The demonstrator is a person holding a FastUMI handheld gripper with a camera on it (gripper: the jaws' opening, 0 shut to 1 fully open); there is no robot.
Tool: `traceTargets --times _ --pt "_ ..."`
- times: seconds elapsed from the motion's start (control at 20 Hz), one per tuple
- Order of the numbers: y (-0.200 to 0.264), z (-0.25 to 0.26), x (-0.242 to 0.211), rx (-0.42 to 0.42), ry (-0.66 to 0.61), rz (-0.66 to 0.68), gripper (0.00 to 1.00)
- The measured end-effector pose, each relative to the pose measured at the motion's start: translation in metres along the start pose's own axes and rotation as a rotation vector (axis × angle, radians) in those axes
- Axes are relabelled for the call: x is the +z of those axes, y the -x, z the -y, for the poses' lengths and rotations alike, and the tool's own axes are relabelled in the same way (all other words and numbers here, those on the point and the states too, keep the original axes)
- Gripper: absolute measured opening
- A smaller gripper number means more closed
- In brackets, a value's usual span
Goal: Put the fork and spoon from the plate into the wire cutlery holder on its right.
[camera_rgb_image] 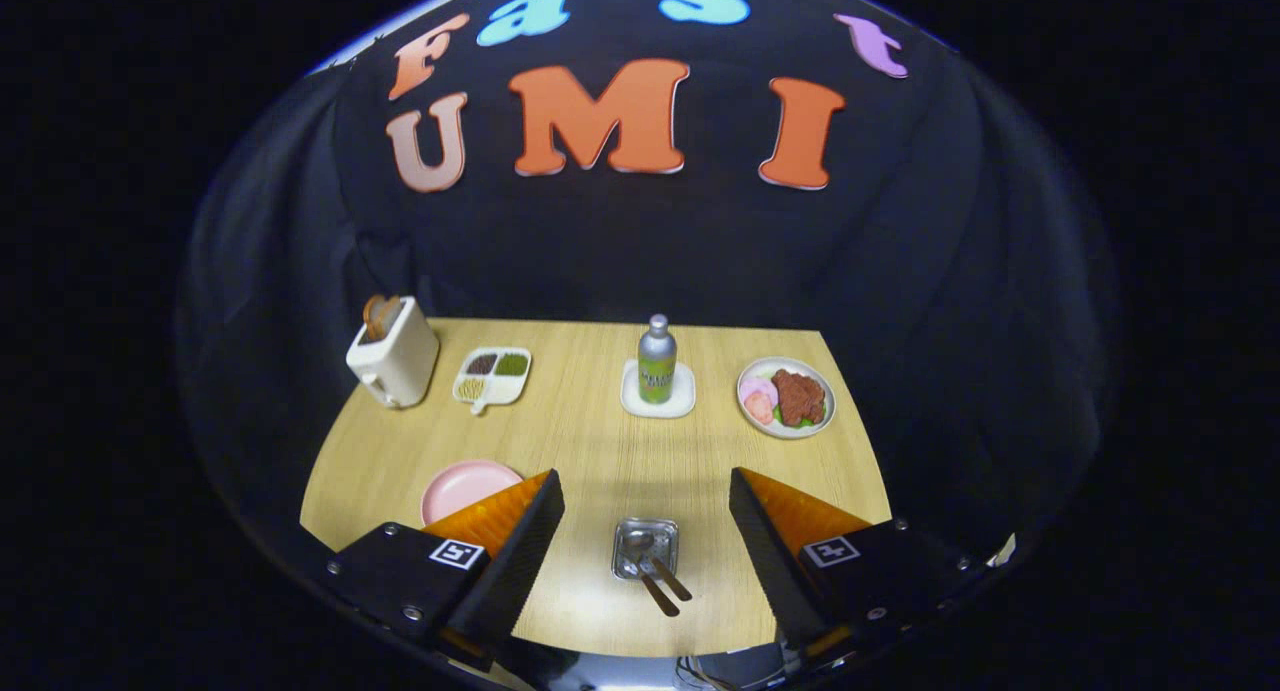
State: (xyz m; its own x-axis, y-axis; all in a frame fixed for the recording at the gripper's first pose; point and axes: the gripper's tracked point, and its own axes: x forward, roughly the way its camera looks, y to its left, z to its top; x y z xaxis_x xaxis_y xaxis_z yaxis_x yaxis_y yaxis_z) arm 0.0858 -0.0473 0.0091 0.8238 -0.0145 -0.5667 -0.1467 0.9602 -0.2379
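Gripper (645, 531) fingers spread wide, holding nothing, hovering high above the light wooden table (590, 441) and pitched down, with the small square wire cutlery holder (645, 548) between them. Two brown-handled utensils (660, 581), probably the fork and spoon, already stand in it, handles leaning toward 5 o'clock; round pink plate (462, 489) at its 10 o'clock looks bare. Judgement: task looks complete, so back straight off, fingers apart, clear of those handles.

Overhead light brightens the tabletop (600, 441), leaving glare near the tool (646, 526); the surroundings stay dim, and fisheye bending warps the edges.
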Motion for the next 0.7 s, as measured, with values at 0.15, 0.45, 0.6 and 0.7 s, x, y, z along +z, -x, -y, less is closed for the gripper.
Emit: traceTargets --times 0.15,0.45,0.6,0.7 --pt "0.025 0.014 0.031 -0.007 -0.069 0.149 1.00" --pt "0.058 0.035 0.069 -0.093 -0.075 0.355 0.99" --pt "0.067 0.026 0.071 -0.073 -0.074 0.365 0.99" --pt "0.066 0.021 0.069 -0.064 -0.070 0.358 0.99"
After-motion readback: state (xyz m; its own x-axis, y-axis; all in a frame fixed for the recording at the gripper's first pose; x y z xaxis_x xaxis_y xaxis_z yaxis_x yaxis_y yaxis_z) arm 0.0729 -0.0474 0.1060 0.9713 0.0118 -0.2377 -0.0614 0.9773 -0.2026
